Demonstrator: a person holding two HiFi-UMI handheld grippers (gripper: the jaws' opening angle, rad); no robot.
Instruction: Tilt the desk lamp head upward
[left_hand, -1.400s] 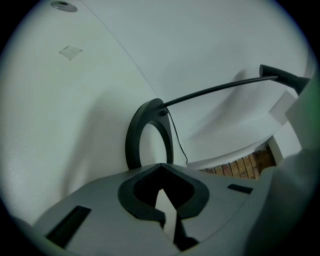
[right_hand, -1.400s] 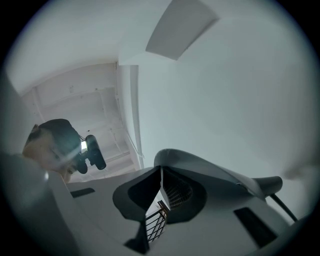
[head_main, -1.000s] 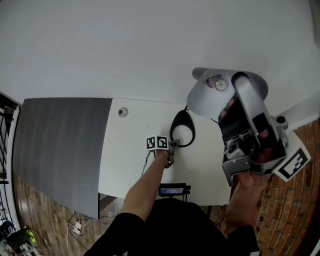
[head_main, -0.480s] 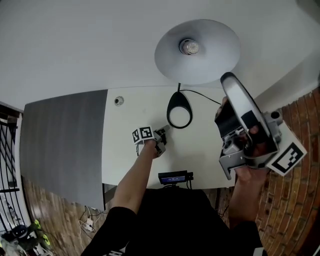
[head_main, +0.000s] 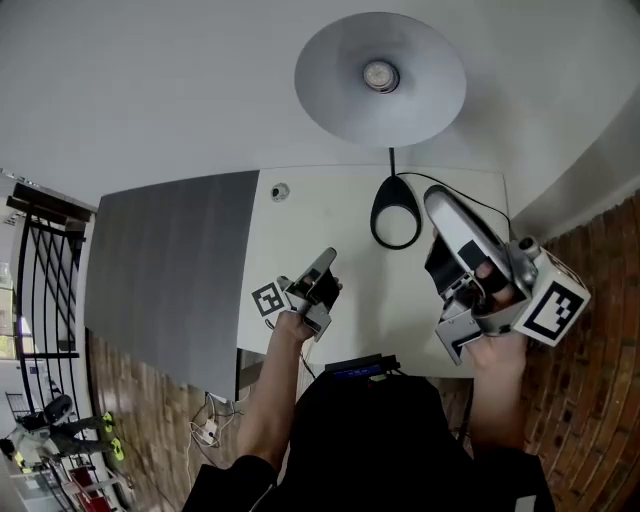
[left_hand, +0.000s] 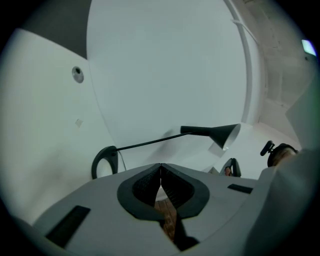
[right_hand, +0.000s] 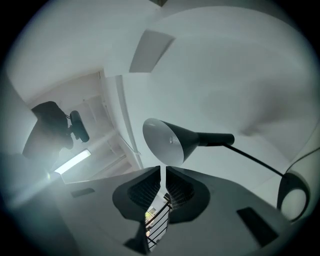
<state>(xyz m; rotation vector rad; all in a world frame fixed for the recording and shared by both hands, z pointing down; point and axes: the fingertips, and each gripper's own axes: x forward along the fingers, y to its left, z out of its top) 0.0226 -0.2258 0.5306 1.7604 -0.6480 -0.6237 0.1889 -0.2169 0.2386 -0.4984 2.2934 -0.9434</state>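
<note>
White desk (head_main: 320, 215), lamp head (head_main: 380, 78) upturned; left claw (head_main: 328, 256), right claw (head_main: 433, 197) closed.

White wall (head_main: 150, 80) behind a white desk (head_main: 330, 230). A dark grey surface (head_main: 170, 270) runs along the desk's left edge; can't tell if it sits level with it. 1 round grommet (head_main: 280, 191) near the desk's back left corner. Reddish brick-pattern floor (head_main: 600, 400) to the right. Black railing (head_main: 40, 270) at far left, daylight behind it. Cables and a white plug strip (head_main: 205, 430) on the floor below the desk's front left corner. 1 long strip light (right_hand: 72, 161) overhead, lit and glaring.
</note>
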